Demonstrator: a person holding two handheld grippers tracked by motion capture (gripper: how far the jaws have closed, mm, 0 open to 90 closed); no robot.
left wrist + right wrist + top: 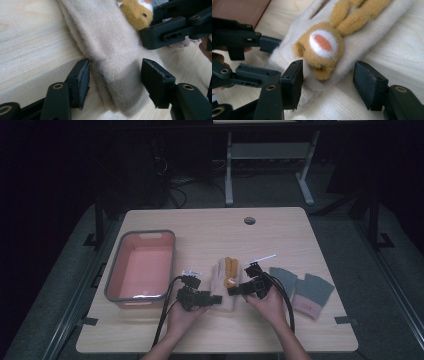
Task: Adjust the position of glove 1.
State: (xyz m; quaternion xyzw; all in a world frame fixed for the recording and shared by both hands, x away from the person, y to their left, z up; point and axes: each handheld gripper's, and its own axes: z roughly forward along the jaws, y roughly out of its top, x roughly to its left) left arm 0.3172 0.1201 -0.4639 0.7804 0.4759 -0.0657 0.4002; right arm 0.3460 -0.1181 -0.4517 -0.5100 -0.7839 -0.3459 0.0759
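Observation:
A cream fleece mitten (219,276) lies at the table's middle, with a tan plush animal (230,267) sewn on top. My left gripper (218,299) reaches in from the left at the mitten's near end. In the left gripper view its jaws straddle the cuff (117,75), the pads (83,75) right at the fabric's edges but not squeezing it. My right gripper (233,290) comes in from the right. Its open jaws stand either side of the plush head (322,47), with gaps on both sides.
A pink bin with a grey rim (116,270) stands at the left, nothing in it. Two grey cloth pieces (305,290) lie to the right of the right hand. A cable hole (249,220) sits near the table's far edge.

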